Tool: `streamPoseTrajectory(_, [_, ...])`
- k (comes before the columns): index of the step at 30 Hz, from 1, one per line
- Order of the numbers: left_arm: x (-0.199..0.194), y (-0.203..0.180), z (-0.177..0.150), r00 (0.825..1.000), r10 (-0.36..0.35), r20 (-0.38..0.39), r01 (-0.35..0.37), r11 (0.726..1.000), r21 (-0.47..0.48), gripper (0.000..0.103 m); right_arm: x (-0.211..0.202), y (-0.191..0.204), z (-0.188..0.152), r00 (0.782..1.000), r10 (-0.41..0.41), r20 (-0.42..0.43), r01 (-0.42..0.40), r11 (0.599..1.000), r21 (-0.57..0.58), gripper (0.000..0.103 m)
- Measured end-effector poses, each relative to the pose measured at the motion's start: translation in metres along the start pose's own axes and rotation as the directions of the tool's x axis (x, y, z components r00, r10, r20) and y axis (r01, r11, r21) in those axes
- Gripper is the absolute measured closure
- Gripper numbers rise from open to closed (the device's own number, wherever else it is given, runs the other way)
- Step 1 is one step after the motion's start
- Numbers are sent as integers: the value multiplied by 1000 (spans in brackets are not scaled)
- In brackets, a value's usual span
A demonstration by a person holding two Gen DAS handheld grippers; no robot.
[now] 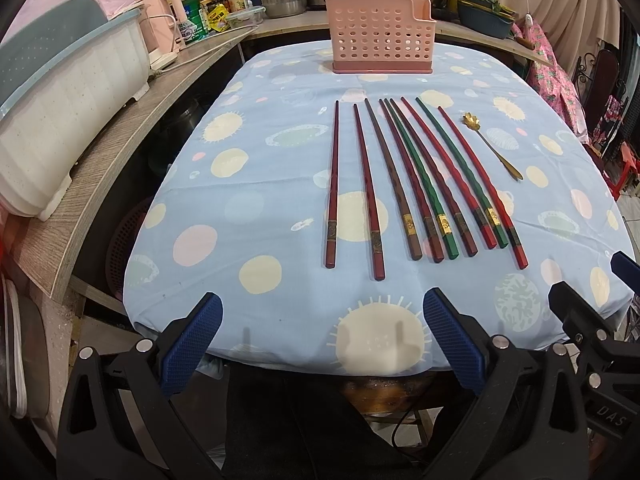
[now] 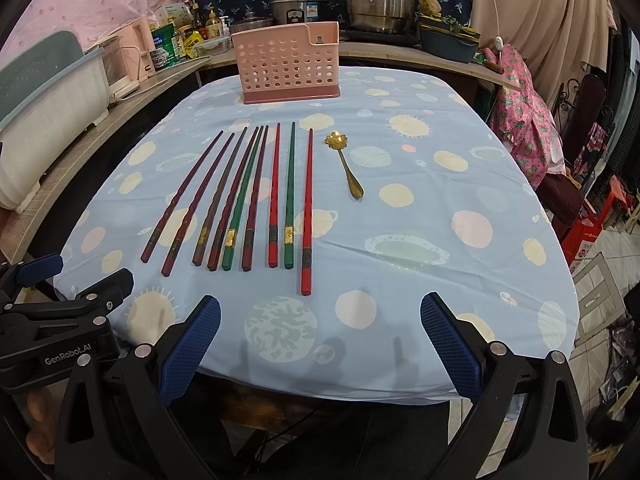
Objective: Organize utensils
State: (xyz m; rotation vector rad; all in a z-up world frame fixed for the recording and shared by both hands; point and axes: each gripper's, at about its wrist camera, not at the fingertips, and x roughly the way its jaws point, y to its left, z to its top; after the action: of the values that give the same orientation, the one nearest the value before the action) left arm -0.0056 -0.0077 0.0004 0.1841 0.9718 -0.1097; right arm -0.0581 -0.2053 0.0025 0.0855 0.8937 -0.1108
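Both grippers hover over the near edge of the tablecloth (image 1: pixel 240 184) — left gripper (image 1: pixel 322 338) and right gripper (image 2: pixel 320 338) spread wide, gripping nothing. Nine chopsticks (image 1: pixel 404 184) lie in a row in front of the pink holder (image 1: pixel 378 40), the gold spoon (image 2: pixel 346 164) just right of them. Only the right view shows the tiled floor (image 2: pixel 600 300); the left shows more of the white bin (image 1: pixel 60 120).
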Motion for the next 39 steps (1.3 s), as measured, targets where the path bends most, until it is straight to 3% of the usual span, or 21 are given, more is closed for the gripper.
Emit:
streamPoseTrajectory(23, [0,-1,1,1000,-11,-11,10,1000,-7,7,2,1,-2,1000,5,-2,-5,1000,2,7])
streamPoseTrajectory(39, [52,38,14,998,-18,-60,10,992,-126,7,26,-11,12,1000,7,-4,-7,1000,27,7])
